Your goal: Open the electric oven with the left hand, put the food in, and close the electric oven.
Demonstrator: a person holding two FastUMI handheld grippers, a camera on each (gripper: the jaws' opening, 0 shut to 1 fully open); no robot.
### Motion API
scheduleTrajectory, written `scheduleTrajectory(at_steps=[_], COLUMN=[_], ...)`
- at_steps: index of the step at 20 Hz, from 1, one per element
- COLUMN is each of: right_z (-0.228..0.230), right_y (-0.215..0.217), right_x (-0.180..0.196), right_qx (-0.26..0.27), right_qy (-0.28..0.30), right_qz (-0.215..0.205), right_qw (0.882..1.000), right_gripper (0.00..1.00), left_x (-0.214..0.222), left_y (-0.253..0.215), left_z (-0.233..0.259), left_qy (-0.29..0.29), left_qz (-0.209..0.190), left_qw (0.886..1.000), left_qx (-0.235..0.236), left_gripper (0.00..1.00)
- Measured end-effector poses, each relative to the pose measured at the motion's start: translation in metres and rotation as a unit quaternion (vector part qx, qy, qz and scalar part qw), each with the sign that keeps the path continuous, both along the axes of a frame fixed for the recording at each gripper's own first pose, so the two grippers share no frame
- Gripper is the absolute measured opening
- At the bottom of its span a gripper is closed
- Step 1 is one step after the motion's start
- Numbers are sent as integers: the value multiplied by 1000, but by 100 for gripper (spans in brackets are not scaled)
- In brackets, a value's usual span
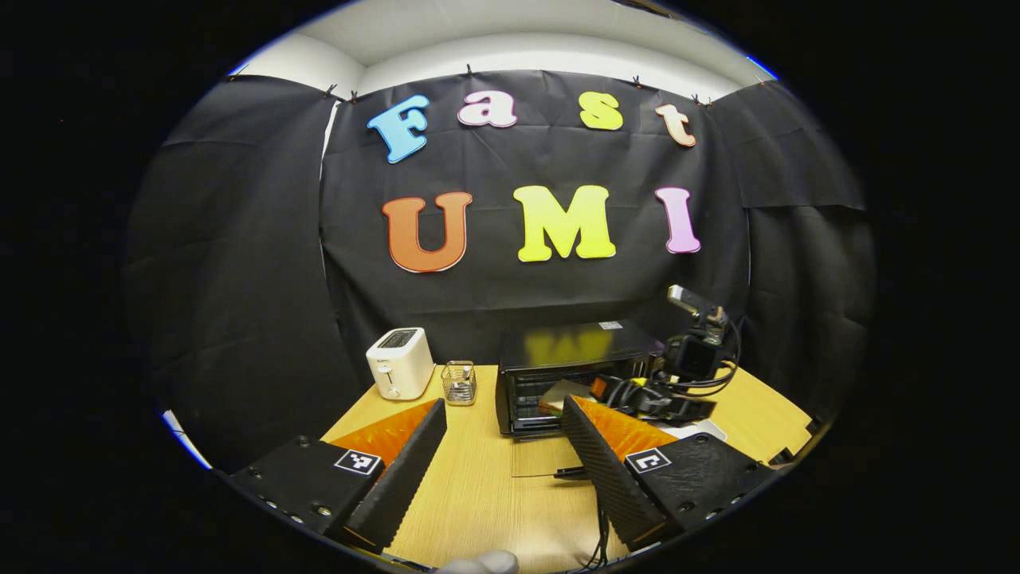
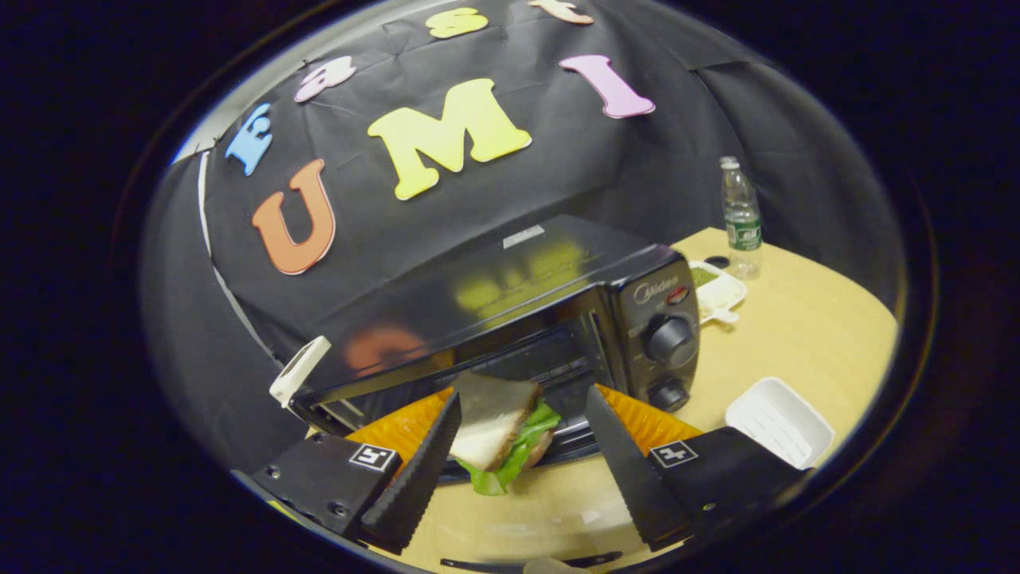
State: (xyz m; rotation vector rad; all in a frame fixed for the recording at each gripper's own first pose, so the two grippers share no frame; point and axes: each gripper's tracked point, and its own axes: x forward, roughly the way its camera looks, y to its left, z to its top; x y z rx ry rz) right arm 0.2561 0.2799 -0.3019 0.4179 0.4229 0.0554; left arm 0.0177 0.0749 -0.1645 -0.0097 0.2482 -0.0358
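Right claw [image 2: 522, 426] open, sandwich [image 2: 498, 434] at oven [image 2: 510, 311] mouth.

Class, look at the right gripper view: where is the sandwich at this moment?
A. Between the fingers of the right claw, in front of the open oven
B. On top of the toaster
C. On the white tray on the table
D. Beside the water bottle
A: the sandwich sits between the fingers of the right claw, just in front of the oven's open mouth.
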Motion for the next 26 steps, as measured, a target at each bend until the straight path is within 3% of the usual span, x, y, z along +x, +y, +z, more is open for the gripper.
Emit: scheduleTrajectory(at_steps=[2, 3, 4, 6, 7, 8, 12, 13, 15, 16, 17, 18, 20, 21, 22, 26], right_z=[25, 37, 49, 75, 88, 101, 147, 157, 175, 182, 185, 188, 193, 196, 200, 203], right_y=[-15, -22, -29, -47, -60, -71, -125, -139, -169, -182, -193, -205, -224, -233, -243, -271], right_x=[-13, -21, -29, -47, -57, -66, -104, -114, -128, -134, -140, -145, -156, -160, -164, -176], right_qx=[-19, -29, -40, -64, -76, -86, -122, -125, -137, -143, -149, -151, -156, -159, -163, -183], right_qy=[-14, -24, -29, -44, -53, -64, -90, -98, -113, -118, -119, -121, -122, -125, -128, -129], right_qz=[8, 12, 21, 34, 35, 39, 37, 33, 15, 11, 5, 0, -6, -11, -16, -23], right_qw=[1000, 999, 999, 996, 995, 993, 988, 987, 984, 983, 982, 981, 980, 979, 978, 974], right_gripper=[100, 89, 100, 100, 89, 100, 100, 89, 89, 100, 89, 100, 100, 89, 100, 100], left_x=[3, 4, 6, 8, 8, 9, 9, 9, 7, 7, 7, 8, 4, 3, 2, 4], left_y=[1, 2, 3, 3, 1, -1, -23, -29, -46, -55, -64, -73, -91, -100, -107, -139], left_z=[-2, -2, -4, -13, -21, -28, -66, -76, -98, -108, -115, -123, -144, -154, -164, -197], left_qy=[-2, -2, -2, 0, 6, 10, 39, 48, 70, 79, 85, 92, 110, 120, 128, 157], left_qz=[4, 6, 8, 13, 13, 15, 7, 5, -2, -7, -11, -16, -27, -32, -36, -50], left_qw=[1000, 1000, 1000, 1000, 1000, 1000, 999, 999, 997, 997, 996, 996, 994, 992, 991, 986], left_qx=[0, 1, 2, 5, 3, 4, -2, -4, -11, -12, -9, -10, -6, -9, -9, -20], left_gripper=[95, 95, 95, 95, 95, 96, 95, 95, 96, 96, 96, 96, 96, 96, 96, 96])
